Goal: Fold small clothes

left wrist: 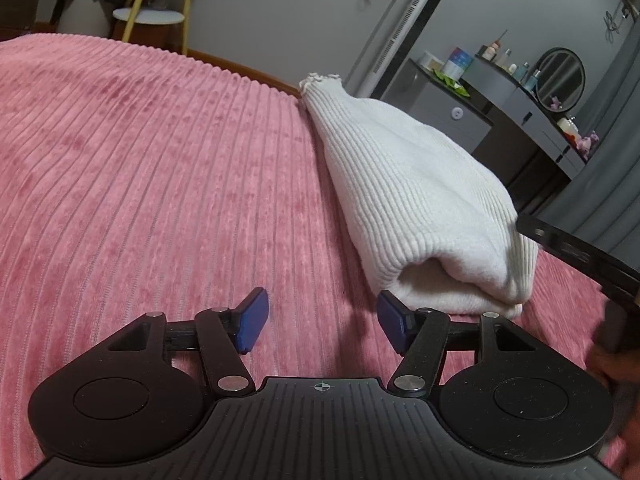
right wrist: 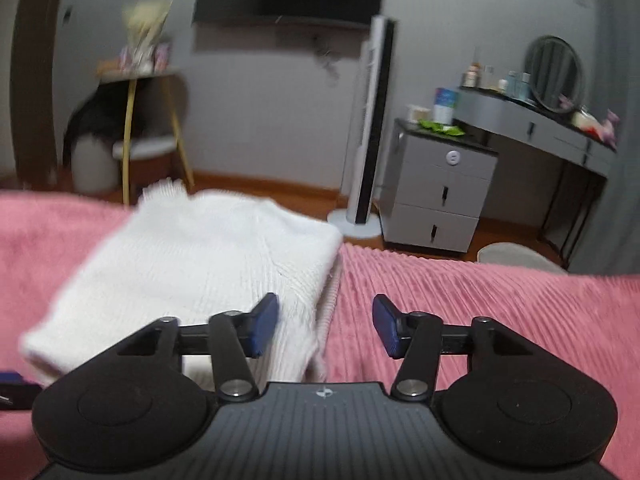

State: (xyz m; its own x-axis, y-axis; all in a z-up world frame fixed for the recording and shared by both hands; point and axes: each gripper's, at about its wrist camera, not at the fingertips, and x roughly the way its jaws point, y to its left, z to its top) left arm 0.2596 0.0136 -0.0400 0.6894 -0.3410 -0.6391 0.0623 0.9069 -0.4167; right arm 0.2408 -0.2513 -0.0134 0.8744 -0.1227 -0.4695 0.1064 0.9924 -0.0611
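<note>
A white ribbed knit garment [left wrist: 416, 196] lies folded into a thick bundle on the pink ribbed bedspread [left wrist: 152, 184]. My left gripper [left wrist: 322, 320] is open and empty, just left of the bundle's near end, its right fingertip close to the fold. In the right wrist view the same garment [right wrist: 192, 264] lies to the left and ahead. My right gripper [right wrist: 325, 326] is open and empty over the garment's right edge, with the left pad above the knit and the right pad above the bedspread [right wrist: 500, 304]. The right gripper's black body [left wrist: 580, 256] shows at the left wrist view's right edge.
Beyond the bed's far edge stand a white tower fan [right wrist: 370, 128], a grey drawer cabinet [right wrist: 440, 192] and a grey dressing table with a round mirror [right wrist: 554, 74]. A gold-legged side table [right wrist: 136, 132] stands at the far left.
</note>
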